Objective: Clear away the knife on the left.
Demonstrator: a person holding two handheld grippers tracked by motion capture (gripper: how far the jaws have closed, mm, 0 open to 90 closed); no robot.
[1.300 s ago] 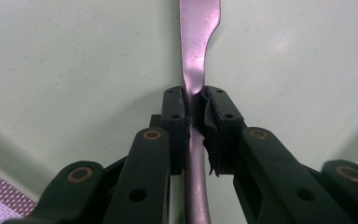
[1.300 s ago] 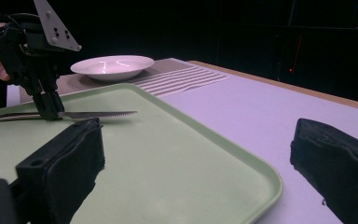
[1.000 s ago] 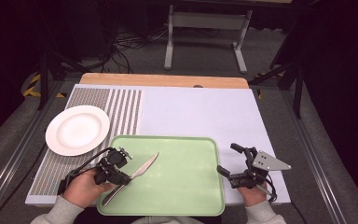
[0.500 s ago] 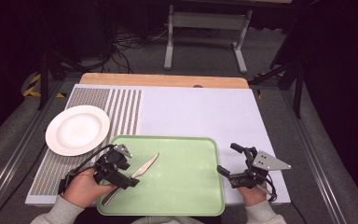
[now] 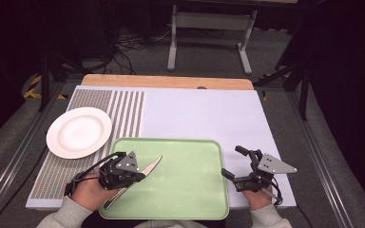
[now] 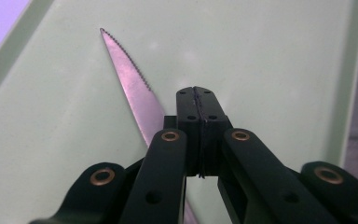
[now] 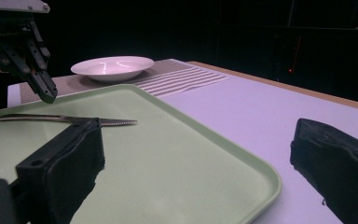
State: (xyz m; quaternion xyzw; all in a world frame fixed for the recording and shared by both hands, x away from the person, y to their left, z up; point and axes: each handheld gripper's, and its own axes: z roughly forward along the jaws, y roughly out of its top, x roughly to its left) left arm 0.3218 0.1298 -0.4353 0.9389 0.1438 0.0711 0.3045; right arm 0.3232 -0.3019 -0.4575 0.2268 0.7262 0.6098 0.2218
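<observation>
Left hand-held gripper [image 6: 198, 100] just snapped closed, empty, hovering over green tray [image 5: 190, 199]. Serrated knife [image 6: 133, 81] flat on tray, just beside and partly under its tips, blade pointing away. Right hand-held gripper [image 5: 237, 164] open, well apart.

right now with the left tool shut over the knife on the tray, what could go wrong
1. The left tool has just closed with nothing between its jaws; the knife lies beside them, flat on the green tray. A lift now would likely come up empty.
2. Regrasping a thin blade lying flat may push it across the smooth tray instead of catching it.
3. The serrated tip points toward the tray's middle; a nudge could send it toward the open right tool.
</observation>
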